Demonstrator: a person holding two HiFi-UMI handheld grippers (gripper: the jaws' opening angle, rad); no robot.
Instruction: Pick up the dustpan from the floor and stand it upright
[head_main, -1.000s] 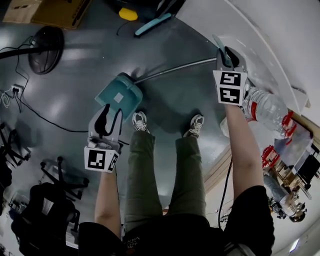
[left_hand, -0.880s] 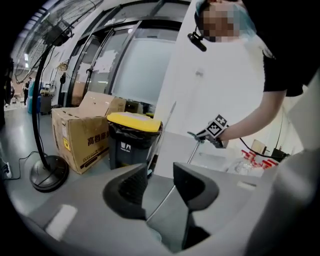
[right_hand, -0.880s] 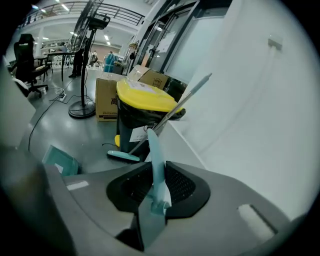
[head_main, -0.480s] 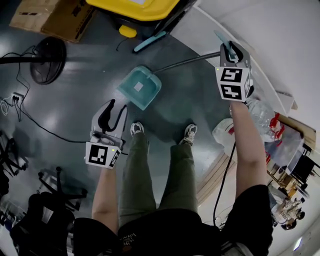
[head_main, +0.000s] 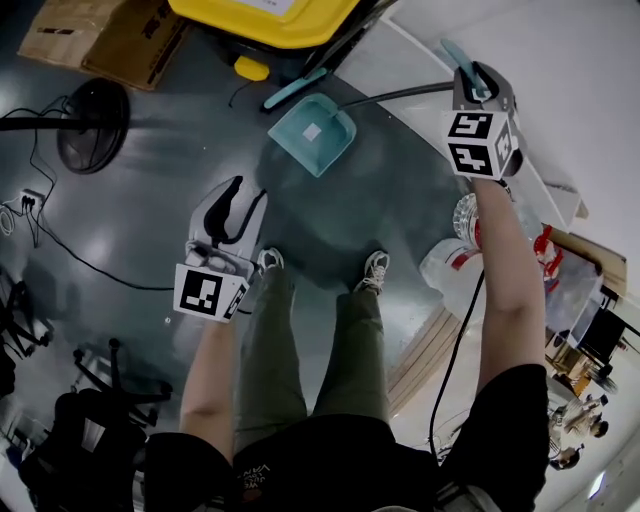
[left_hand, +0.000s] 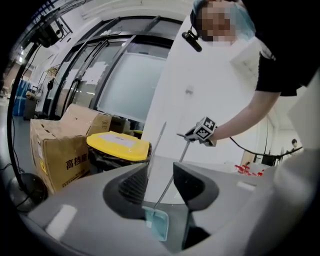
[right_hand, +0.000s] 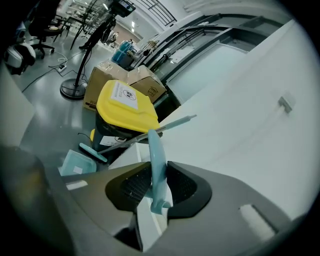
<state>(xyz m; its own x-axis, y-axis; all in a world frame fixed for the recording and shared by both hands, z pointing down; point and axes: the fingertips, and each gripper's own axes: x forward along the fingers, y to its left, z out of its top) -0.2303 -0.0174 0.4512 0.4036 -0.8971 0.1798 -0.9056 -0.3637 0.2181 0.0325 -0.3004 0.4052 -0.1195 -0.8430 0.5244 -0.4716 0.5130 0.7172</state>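
The teal dustpan (head_main: 312, 133) sits low near the floor by the yellow bin, and its long metal handle (head_main: 395, 97) slants up to my right gripper (head_main: 470, 80). That gripper holds the teal grip (right_hand: 156, 165) at the handle's end between its pads, and its jaws are opening. The pan (right_hand: 77, 164) shows below in the right gripper view. My left gripper (head_main: 232, 205) stands open and empty, well short of the pan. In the left gripper view the dustpan (left_hand: 157, 222) appears between the jaws of the left gripper (left_hand: 160, 182), farther off.
A yellow-lidded bin (head_main: 270, 15) and a teal brush (head_main: 295, 88) lie just beyond the pan. Cardboard boxes (head_main: 100, 30) and a fan base (head_main: 92, 100) are at the far left. A white wall (head_main: 560, 100) runs along the right, with water bottles (head_main: 460, 265) at its foot.
My right gripper has risen with the handle, and the pan has swung away from my feet toward the yellow bin. The left gripper, earlier right at the pan, is now apart from it.
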